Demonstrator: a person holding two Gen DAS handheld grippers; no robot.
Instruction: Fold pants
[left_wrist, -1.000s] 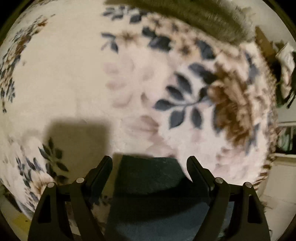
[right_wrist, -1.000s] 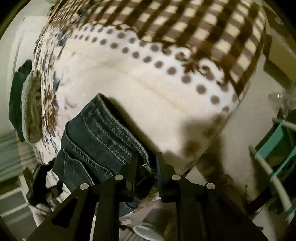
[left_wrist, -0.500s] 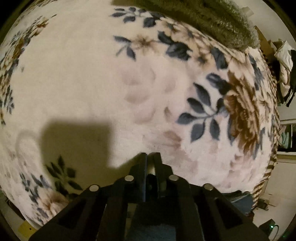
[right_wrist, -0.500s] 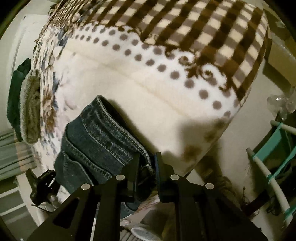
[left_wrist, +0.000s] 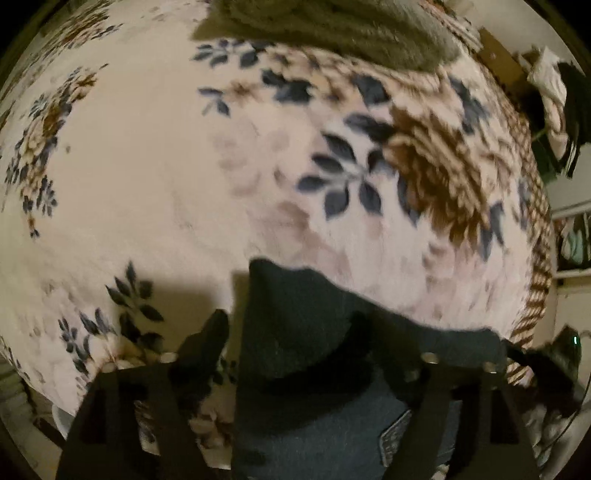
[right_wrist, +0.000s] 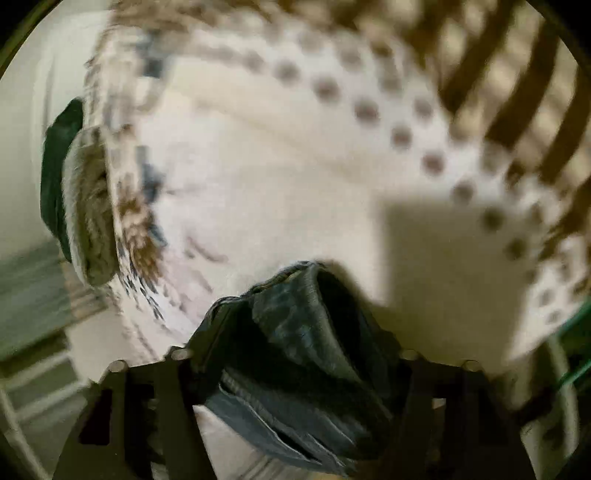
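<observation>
Dark blue jeans (left_wrist: 295, 332) lie on a cream floral blanket (left_wrist: 147, 166) spread over a bed. In the left wrist view my left gripper (left_wrist: 291, 332) is open, its two black fingers (left_wrist: 207, 339) standing wide on either side of a dark fold of the jeans. In the right wrist view, which is blurred, my right gripper (right_wrist: 295, 328) is also open, and a bunched edge of the jeans (right_wrist: 306, 332) with its seam lies between the spread fingers.
A grey-green fuzzy pillow (left_wrist: 332, 29) lies at the far edge of the blanket and also shows in the right wrist view (right_wrist: 88, 206). A brown checked blanket (right_wrist: 517, 74) covers the far right. A teal rack (right_wrist: 576, 350) stands beside the bed.
Both grippers were shut half a second ago and are now open. The jeans have dropped from both and lie between the fingers. The right view has swung and blurred.
</observation>
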